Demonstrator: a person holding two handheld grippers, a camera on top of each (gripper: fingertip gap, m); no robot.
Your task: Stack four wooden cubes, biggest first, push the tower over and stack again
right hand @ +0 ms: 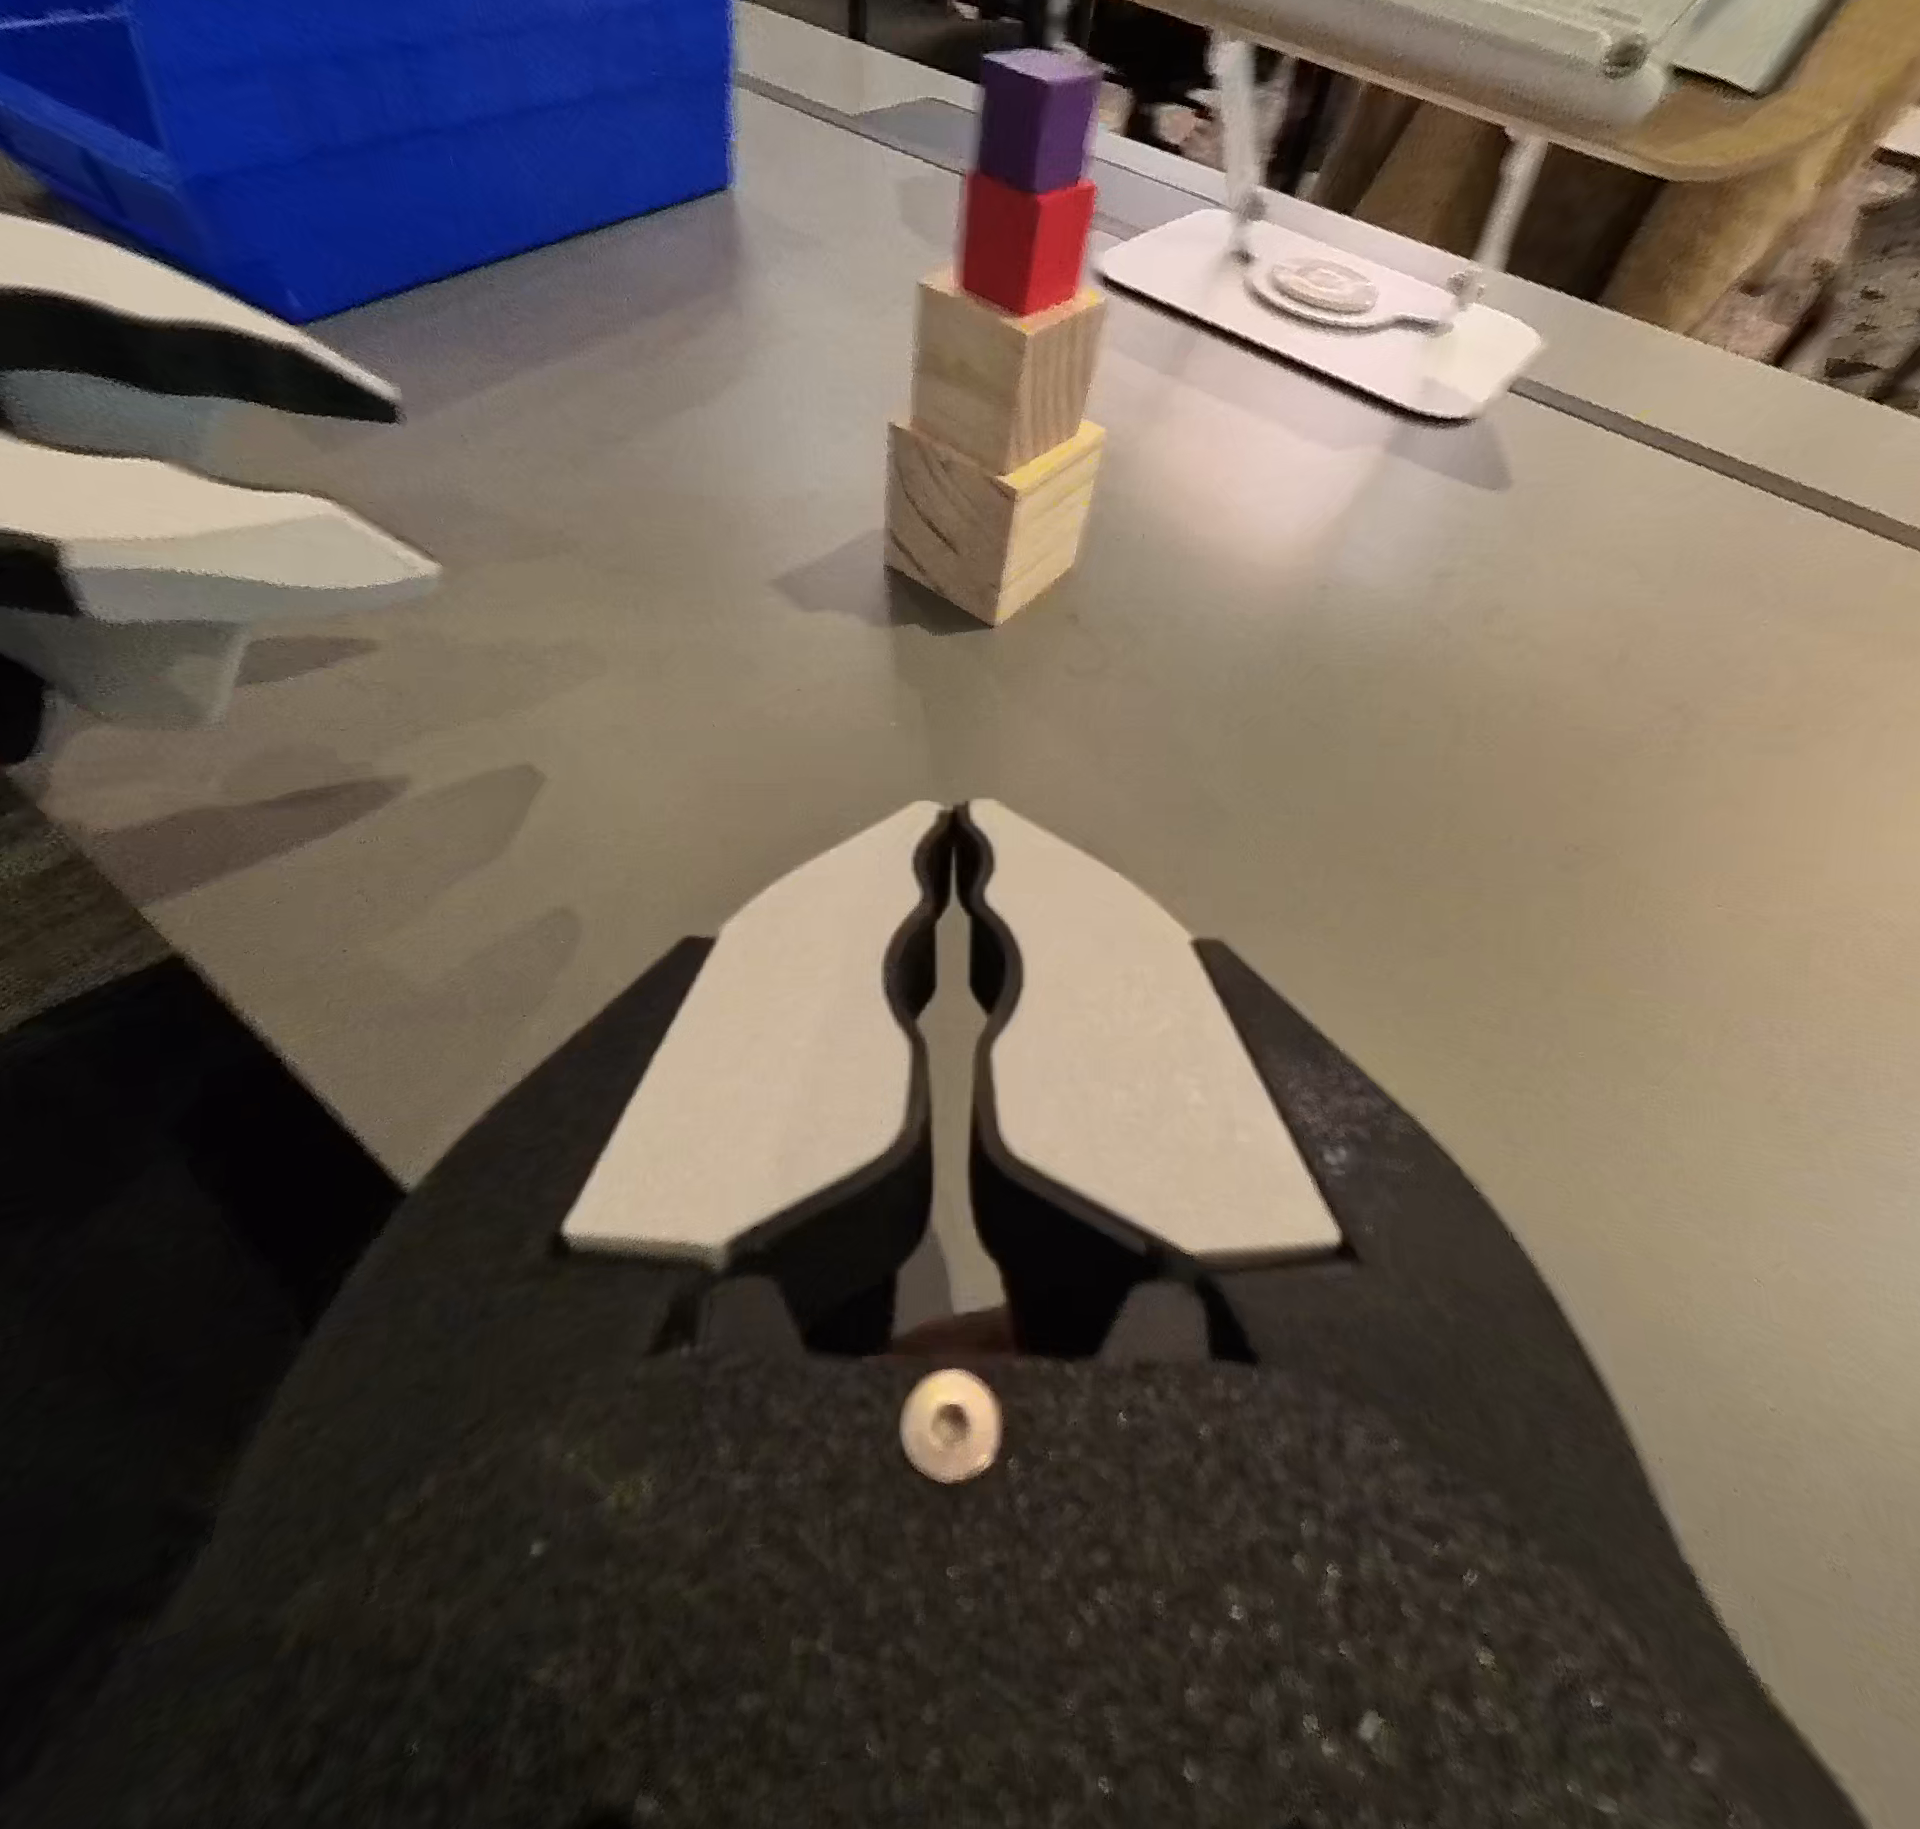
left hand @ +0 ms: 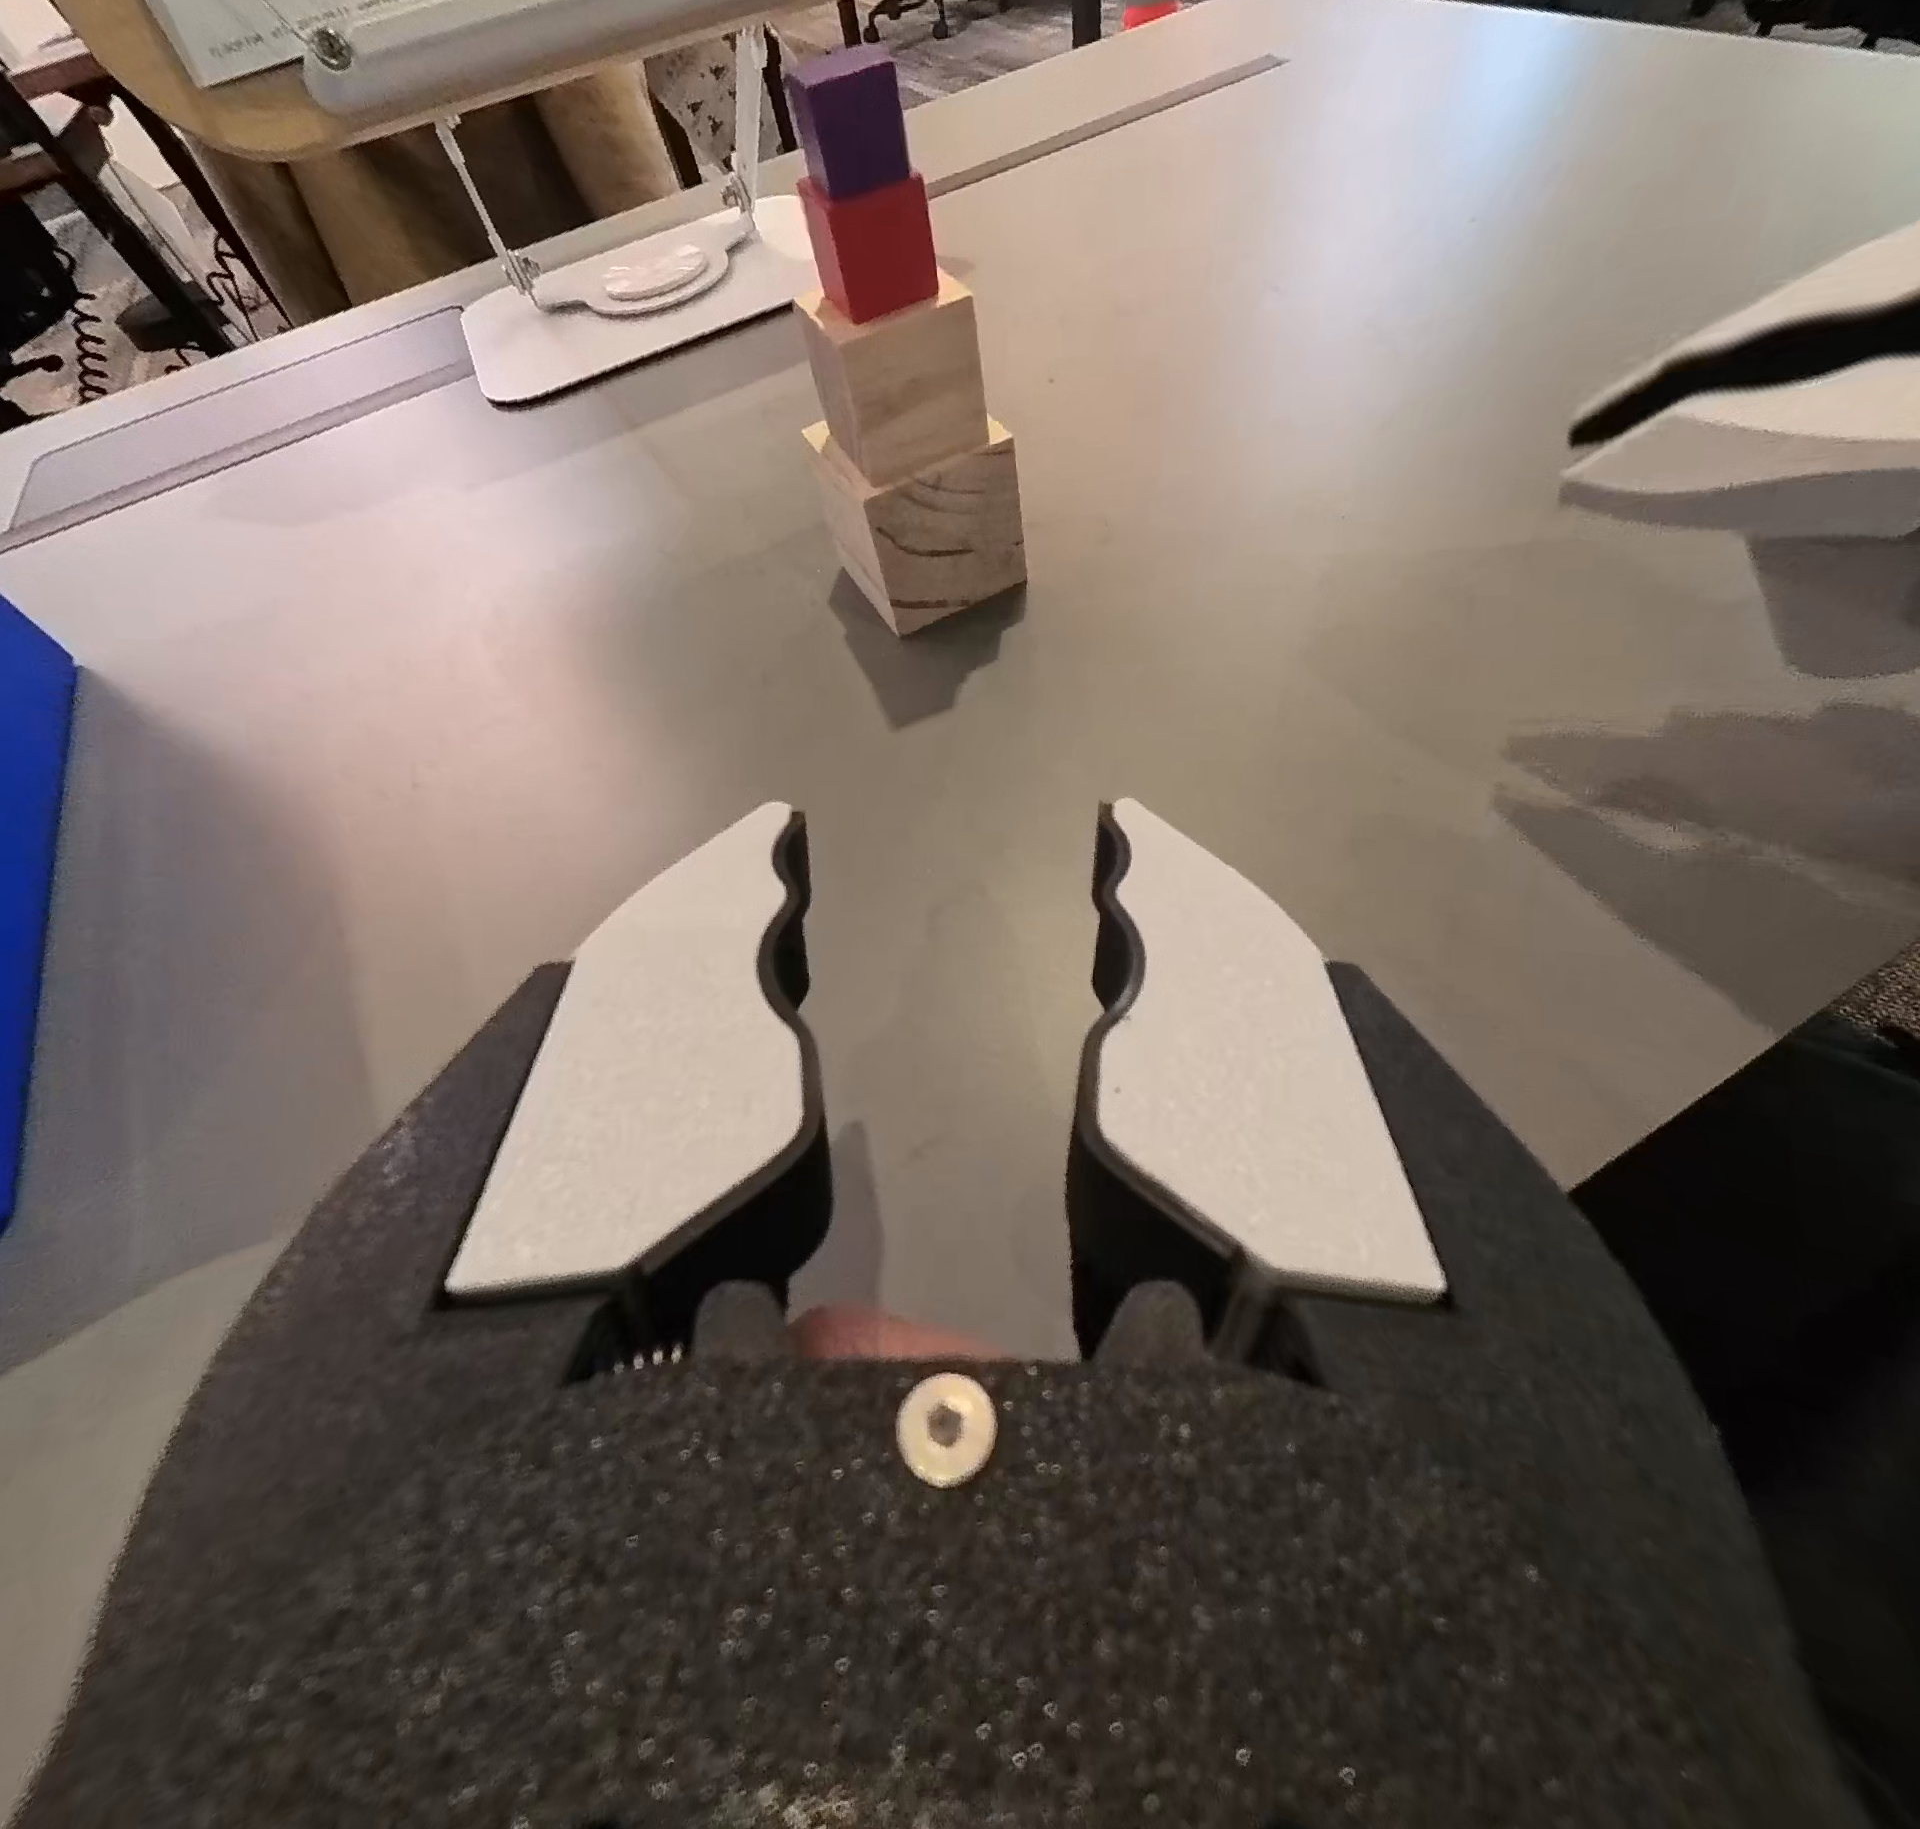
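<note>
Blue plastic bin [right hand: 416,117] sits far left on the grey worktop [left hand: 1351,429], ribbed walls, glossy. Left gripper [left hand: 951,829] hovers low, fingers [left hand: 665,1052] spread wide, nothing between them; flat pale pads with wavy black inner edges. Centre: tower stands complete, well apart from both grippers. Largest cube [left hand: 920,532] raw pine with dark grain rings, second cube [left hand: 904,382] plain pale wood, red cube [left hand: 873,247] and purple cube [left hand: 847,122] painted matte. Each level is twisted a bit against the one below, none overhangs badly. Right gripper [right hand: 954,818] has fingers pressed together, empty, pointing straight at the stack. Behind the tower to the right, a white stand [right hand: 1340,325] with a thin metal base and clear panel. My read: stacking is done, the push is next. Closed fingers make a decent blunt pusher; hit the upper half sideways so the cubes scatter on the open worktop, not into the stand or off the edge. Smooth surface, so cubes will likely slide and tumble far.
</note>
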